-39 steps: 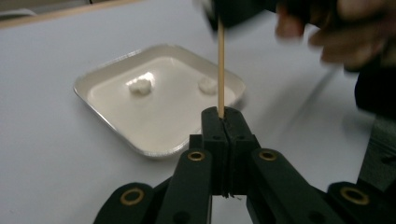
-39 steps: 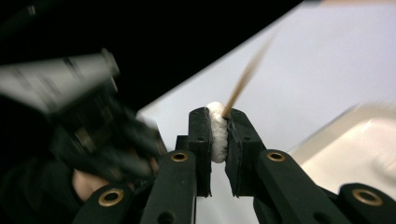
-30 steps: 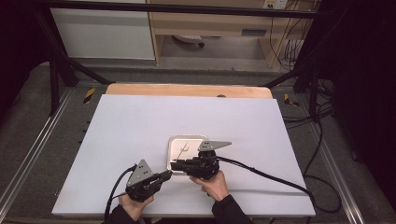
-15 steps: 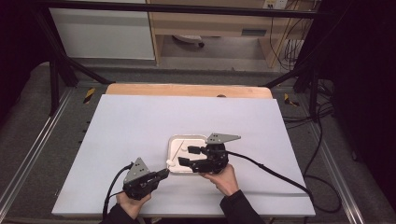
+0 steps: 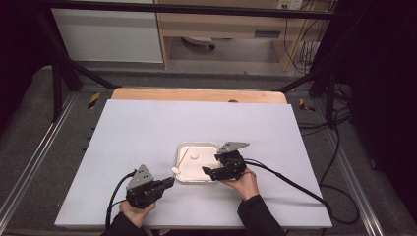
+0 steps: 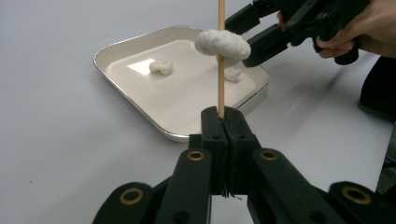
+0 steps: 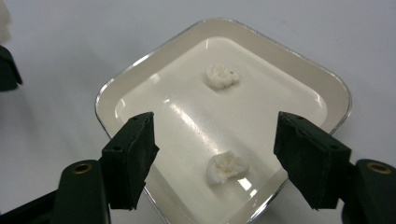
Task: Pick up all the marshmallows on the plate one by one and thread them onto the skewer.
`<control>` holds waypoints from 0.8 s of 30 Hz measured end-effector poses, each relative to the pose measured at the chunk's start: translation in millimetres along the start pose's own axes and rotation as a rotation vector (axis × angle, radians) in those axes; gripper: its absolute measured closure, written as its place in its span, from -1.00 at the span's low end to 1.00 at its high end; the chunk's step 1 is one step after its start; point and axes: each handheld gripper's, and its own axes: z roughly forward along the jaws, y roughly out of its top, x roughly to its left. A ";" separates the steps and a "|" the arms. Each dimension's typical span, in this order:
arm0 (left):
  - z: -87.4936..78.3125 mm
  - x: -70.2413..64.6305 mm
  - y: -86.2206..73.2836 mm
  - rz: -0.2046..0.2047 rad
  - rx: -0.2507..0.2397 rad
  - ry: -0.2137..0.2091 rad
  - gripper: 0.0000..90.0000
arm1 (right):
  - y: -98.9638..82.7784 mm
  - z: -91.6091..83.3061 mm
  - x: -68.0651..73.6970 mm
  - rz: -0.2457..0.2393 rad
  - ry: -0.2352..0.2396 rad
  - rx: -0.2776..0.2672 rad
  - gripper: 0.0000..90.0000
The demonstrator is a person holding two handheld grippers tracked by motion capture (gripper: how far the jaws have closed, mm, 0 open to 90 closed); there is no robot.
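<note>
My left gripper (image 6: 226, 116) is shut on a thin wooden skewer (image 6: 221, 70) that stands up from its jaws. A white puffy piece (image 6: 222, 43) is threaded high on the skewer. Beyond it lies a shallow cream tray (image 6: 121, 46) with two more white pieces (image 7: 222, 75) (image 7: 226, 168) inside. My right gripper (image 7: 217, 154) hovers over the tray's near corner. Its jaws have just been opening and stand wide apart with nothing between the pads. From the high view, the left gripper (image 5: 169, 181) sits just left of the tray (image 5: 196, 144) and the right gripper (image 5: 212, 165) at its right side.
The tray rests on a white table sheet (image 5: 147, 128) with open surface all around. A wooden strip (image 5: 196, 95) runs along the far edge. Black cables (image 5: 290, 182) trail from the grippers toward the right, and metal frame legs stand beyond the table.
The right gripper has opened and drawn back to the right, away from the skewer. The white piece stays on the skewer. The left gripper has kept still.
</note>
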 end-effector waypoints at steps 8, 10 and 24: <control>0.7 0.0 -0.3 0.001 0.008 -0.010 0.96 | -8.1 14.3 -2.8 -0.058 -0.018 0.087 0.03; 0.8 -0.4 -0.3 0.004 0.009 -0.011 0.96 | -9.5 16.1 -3.4 -0.071 -0.018 0.099 0.10; 1.1 -0.5 -0.1 0.005 0.011 -0.016 0.96 | -12.8 15.6 -4.2 -0.090 -0.025 0.101 0.53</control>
